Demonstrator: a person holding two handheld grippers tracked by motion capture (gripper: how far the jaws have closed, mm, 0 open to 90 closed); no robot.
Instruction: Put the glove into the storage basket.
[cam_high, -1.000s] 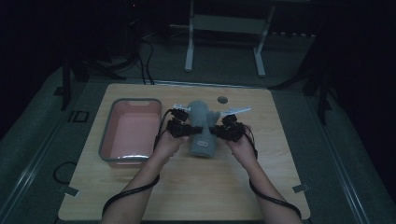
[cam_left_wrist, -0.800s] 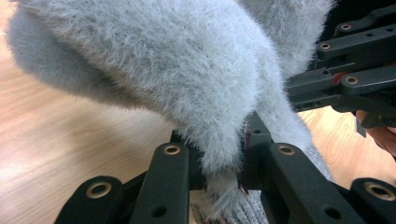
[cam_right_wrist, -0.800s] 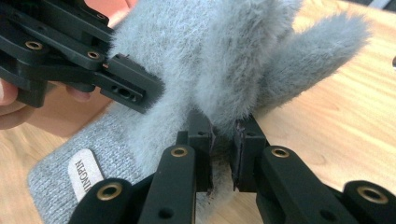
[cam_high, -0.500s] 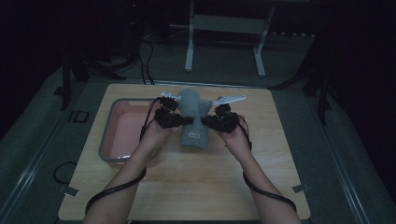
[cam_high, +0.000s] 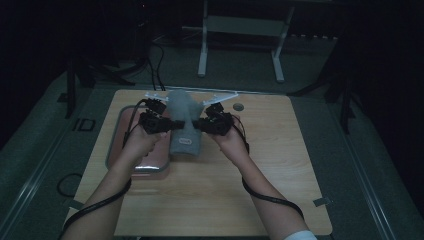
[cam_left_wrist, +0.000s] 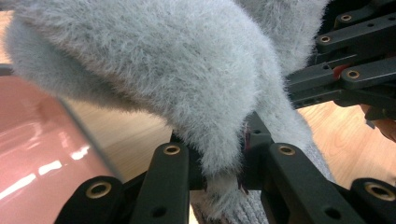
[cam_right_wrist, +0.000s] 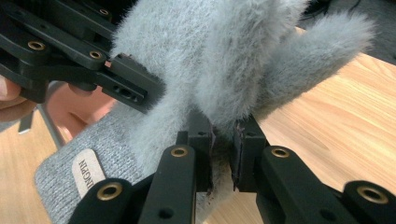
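Observation:
A grey fluffy glove (cam_high: 184, 125) with a ribbed cuff and a small label hangs above the wooden table (cam_high: 280, 165), cuff end down. My left gripper (cam_high: 167, 124) pinches its left side and my right gripper (cam_high: 201, 124) pinches its right side. In the left gripper view the left gripper (cam_left_wrist: 219, 158) is shut on a fold of the glove's (cam_left_wrist: 163, 60) fur, with the right gripper (cam_left_wrist: 345, 74) just behind. In the right gripper view the right gripper (cam_right_wrist: 223, 135) is shut on the glove's (cam_right_wrist: 224, 56) fluffy edge, and the left gripper (cam_right_wrist: 93, 60) grips the far side.
A pink tray (cam_high: 114, 150) with a metal rim lies on the table's left part, under my left hand. A small dark round spot (cam_high: 238, 106) sits near the far edge. White stand legs (cam_high: 202, 50) and cables lie on the floor beyond the table.
Both hands have lifted the glove off the table and carried it up and toward the far edge. The grips look the same.

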